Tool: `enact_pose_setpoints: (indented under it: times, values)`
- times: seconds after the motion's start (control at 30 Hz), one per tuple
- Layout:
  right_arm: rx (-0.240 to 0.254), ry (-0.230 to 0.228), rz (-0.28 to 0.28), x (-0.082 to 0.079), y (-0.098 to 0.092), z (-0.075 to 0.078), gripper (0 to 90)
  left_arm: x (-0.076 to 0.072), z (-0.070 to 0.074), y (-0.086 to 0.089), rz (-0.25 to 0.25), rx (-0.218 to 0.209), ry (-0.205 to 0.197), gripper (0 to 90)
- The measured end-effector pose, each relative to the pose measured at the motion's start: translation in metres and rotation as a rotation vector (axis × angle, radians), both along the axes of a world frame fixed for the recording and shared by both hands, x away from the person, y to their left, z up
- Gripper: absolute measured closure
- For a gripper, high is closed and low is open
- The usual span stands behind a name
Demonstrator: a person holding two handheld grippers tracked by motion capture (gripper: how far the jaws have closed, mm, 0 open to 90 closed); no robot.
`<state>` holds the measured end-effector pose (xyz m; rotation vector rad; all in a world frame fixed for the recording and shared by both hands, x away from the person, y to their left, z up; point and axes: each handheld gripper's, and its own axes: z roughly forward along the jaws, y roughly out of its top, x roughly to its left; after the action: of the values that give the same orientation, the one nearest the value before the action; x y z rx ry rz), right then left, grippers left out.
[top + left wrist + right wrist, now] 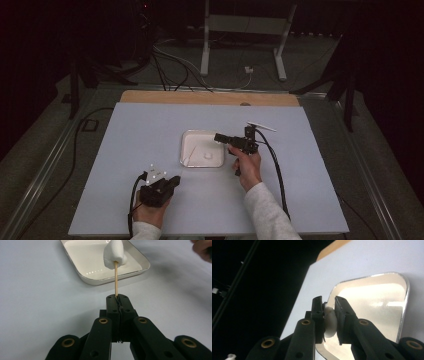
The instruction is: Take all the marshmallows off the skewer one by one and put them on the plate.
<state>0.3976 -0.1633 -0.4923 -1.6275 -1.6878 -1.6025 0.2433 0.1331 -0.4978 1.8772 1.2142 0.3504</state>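
Left tongs (117, 298): clamped on a skewer (116, 277) carrying one marshmallow (114, 253).
Right tongs (328, 302): clamped on a second marshmallow (329, 322) over the tray (404, 312), frame centre.
Left: threading it on.

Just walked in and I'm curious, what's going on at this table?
A person is threading marshmallows onto a skewer. The left hand-held gripper is shut on a wooden skewer with one marshmallow already on its tip. The right hand-held gripper pinches a second marshmallow above the white tray.
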Motion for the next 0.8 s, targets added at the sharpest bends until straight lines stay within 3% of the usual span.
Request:
enact_pose_setpoints:
  times: [0.27,0.43,0.8]
  values:
    - [-0.101,0.013,0.000,0.003,0.007,-0.011,72.9,0.002,0.002,0.002,0.004,-0.008,-0.015,90.0]
    - [-0.136,0.013,0.025,0.004,0.012,-0.014,60.3,0.003,0.002,0.001,0.004,-0.010,-0.016,90.0]
    - [-0.145,-0.018,0.047,0.001,0.014,-0.010,41.8,0.005,0.002,-0.003,0.005,-0.016,-0.021,90.0]
